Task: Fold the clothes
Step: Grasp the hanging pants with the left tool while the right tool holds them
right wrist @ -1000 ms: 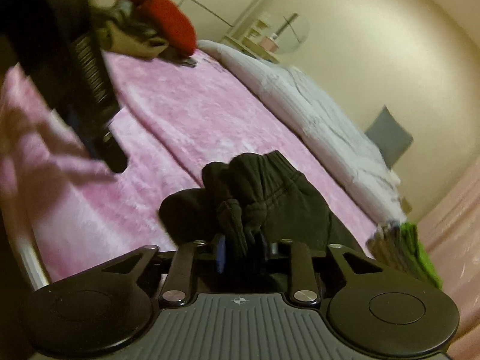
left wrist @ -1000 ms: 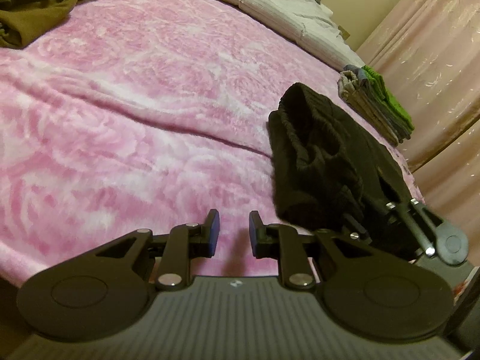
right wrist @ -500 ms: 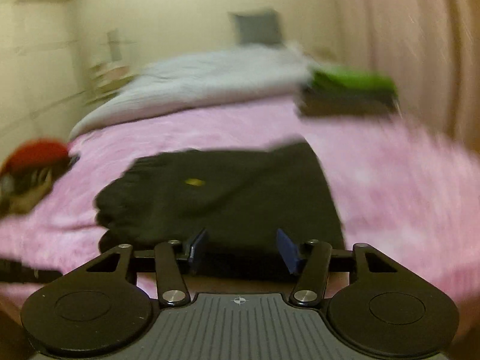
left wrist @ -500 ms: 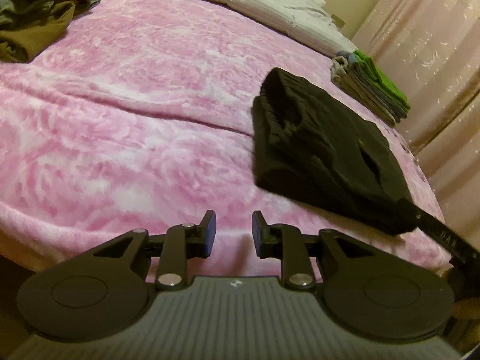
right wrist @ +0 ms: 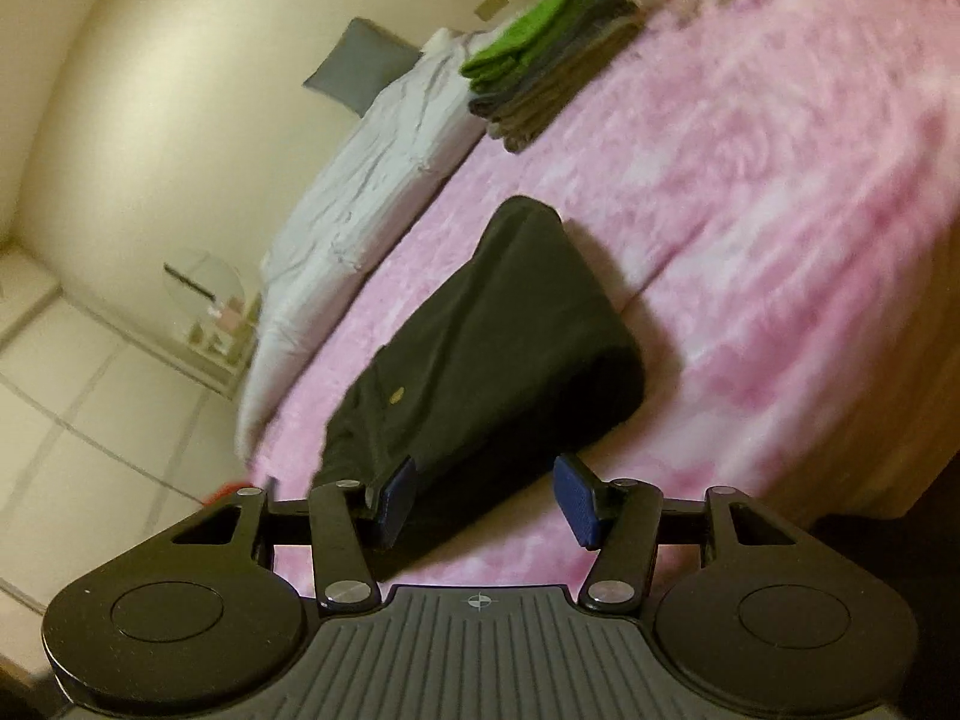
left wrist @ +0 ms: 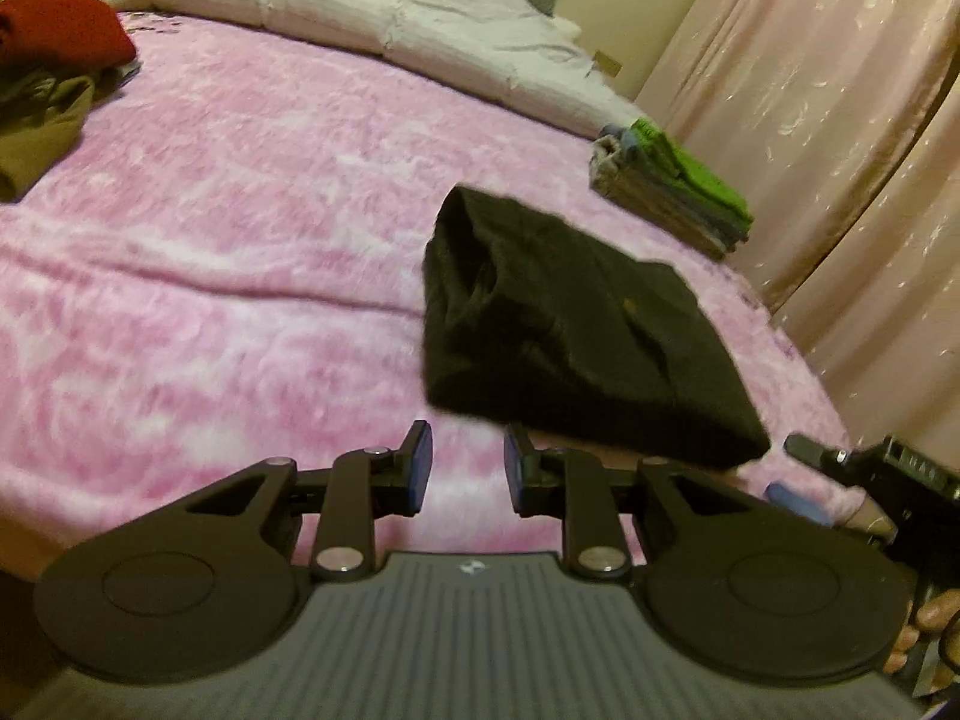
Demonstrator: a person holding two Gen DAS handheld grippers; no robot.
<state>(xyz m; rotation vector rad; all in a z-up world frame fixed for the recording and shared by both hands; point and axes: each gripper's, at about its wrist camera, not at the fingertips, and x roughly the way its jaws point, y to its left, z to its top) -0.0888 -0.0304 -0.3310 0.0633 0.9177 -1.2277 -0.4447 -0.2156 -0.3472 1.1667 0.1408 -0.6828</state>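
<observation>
The right gripper is tipped sideways, its tongs spread and empty, the black folded clothes at 12 o'clock. The left gripper points down at the pink blanket, tongs a little apart, pinching nothing.

The black garment lies folded flat on the pink blanket; a folded stack sits beyond it.

folded garment on blanket, stack behind
</observation>
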